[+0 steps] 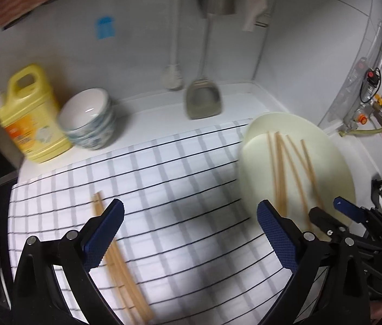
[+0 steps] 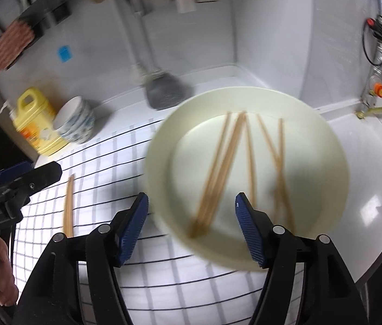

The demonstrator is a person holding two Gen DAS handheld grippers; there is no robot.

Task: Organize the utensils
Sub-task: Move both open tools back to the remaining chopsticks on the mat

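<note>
A cream plate (image 2: 323, 168) holds several wooden chopsticks (image 2: 218, 173); it also shows in the left wrist view (image 1: 258, 162) with chopsticks (image 1: 294, 168) on it. A pair of chopsticks (image 1: 120, 265) lies on the checked cloth (image 1: 177, 189), under my left gripper's left finger; it shows in the right wrist view (image 2: 68, 205) too. My left gripper (image 1: 191, 216) is open and empty above the cloth. My right gripper (image 2: 192, 203) is open and empty, hovering over the plate's near rim; it appears in the left wrist view (image 1: 323, 211).
A yellow detergent jug (image 1: 28, 116) and stacked bowls (image 1: 90, 119) stand at the back left. A metal spatula (image 1: 203, 100) and a brush (image 1: 173, 75) hang against the wall. A gas valve with hose (image 1: 364, 113) is at the right. The counter edge runs on the right.
</note>
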